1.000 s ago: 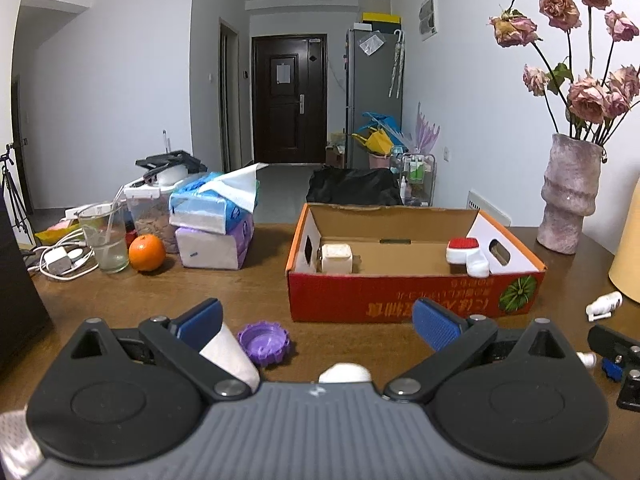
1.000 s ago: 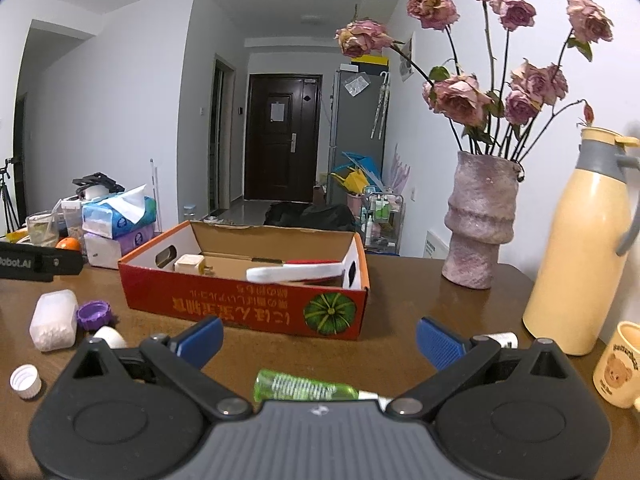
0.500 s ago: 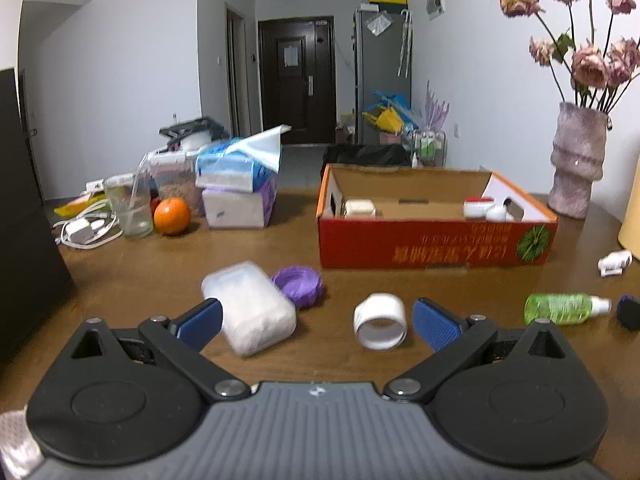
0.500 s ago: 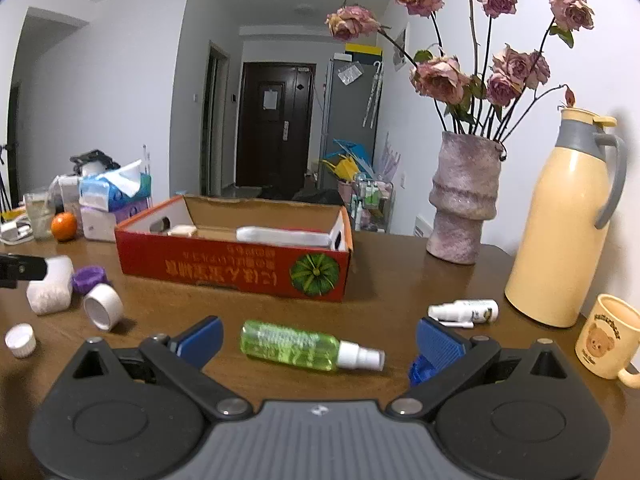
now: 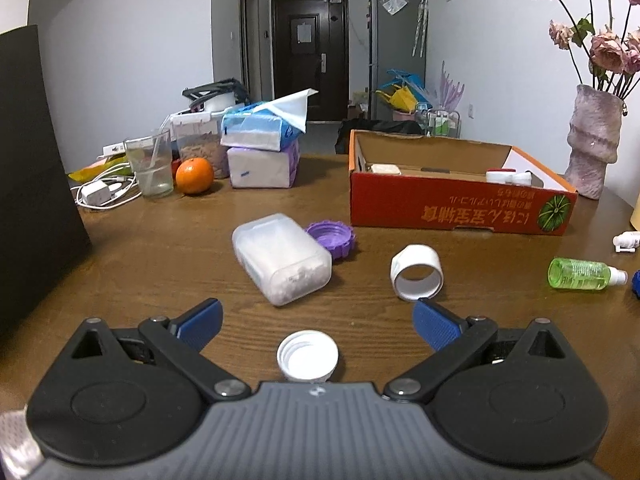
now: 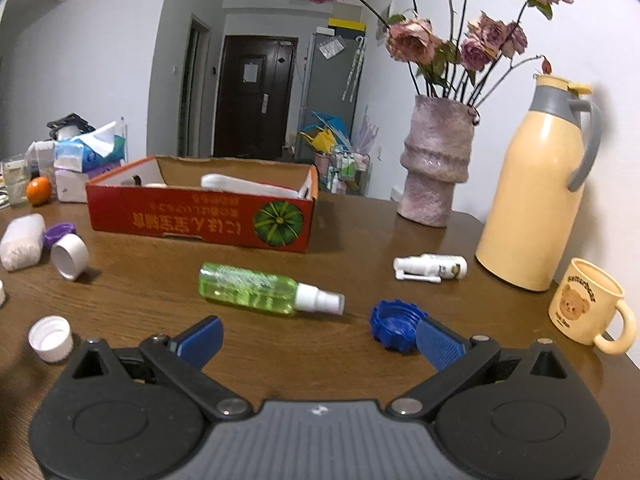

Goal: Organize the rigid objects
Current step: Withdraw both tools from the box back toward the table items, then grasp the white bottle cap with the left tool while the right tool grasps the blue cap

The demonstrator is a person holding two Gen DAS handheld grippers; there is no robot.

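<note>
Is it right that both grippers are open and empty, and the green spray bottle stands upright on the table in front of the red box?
Not quite. The green spray bottle lies on its side, nozzle pointing right, as the right wrist view shows. The rest holds: left gripper and right gripper are open and empty, and the bottle is on the table before the red box.

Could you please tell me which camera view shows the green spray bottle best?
The right wrist view is best: the green spray bottle lies whole on its side ahead of the open right claw, nozzle and all. In the left wrist view it sits small near the right edge, its nozzle barely visible.
</note>
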